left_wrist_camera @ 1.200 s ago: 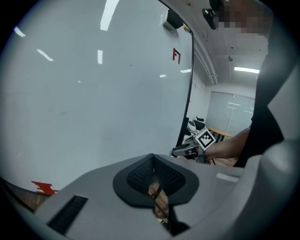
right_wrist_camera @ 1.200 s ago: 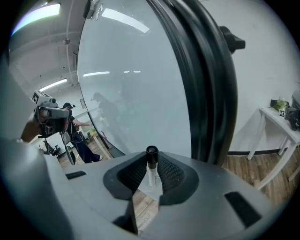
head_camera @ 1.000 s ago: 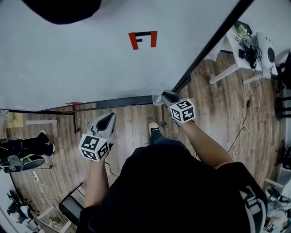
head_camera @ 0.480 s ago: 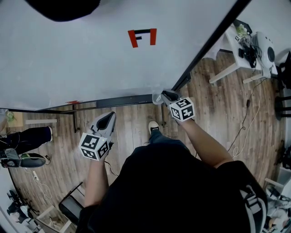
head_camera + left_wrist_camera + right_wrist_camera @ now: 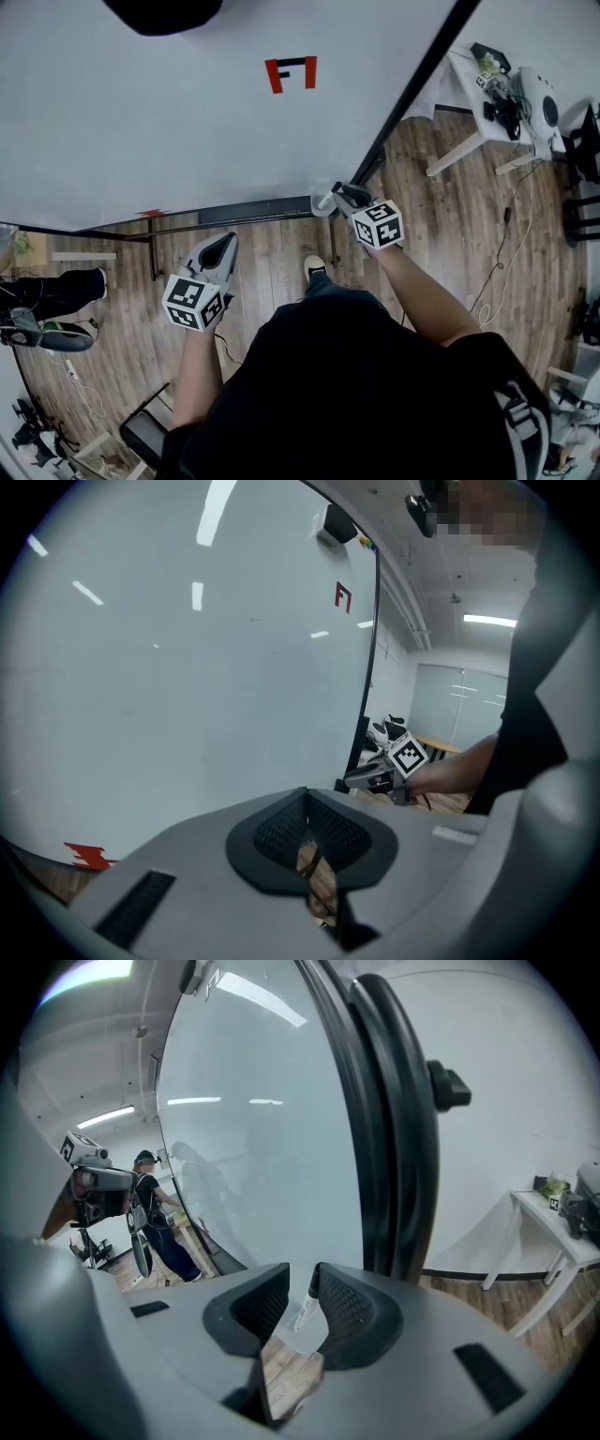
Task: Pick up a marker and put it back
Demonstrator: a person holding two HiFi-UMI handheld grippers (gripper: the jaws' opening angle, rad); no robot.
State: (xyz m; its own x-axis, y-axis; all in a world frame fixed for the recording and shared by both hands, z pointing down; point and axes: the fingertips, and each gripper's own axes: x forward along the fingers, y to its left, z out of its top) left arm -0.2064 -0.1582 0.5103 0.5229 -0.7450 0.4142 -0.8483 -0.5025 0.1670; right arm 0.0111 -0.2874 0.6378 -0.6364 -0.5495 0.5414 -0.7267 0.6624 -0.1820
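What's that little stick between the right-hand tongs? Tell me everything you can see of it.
It is a marker: a slim white barrel, plastic by the look, with dark print and a black end on top. It stands nearly upright between the open right tongs, close to one side; whether it touches is unclear. Its lower end sits in what looks like a pale cup.

The whiteboard (image 5: pixel 169 667) is gleaming glossy and smooth, mirroring the ceiling lights; the floor (image 5: pixel 272 258) is showing grained wood planks; the right gripper (image 5: pixel 300 1283) is looking matt grey plastic, its pads (image 5: pixel 352 1312) black and finely ribbed; the marker (image 5: pixel 307 1312) is shining smooth white plastic.
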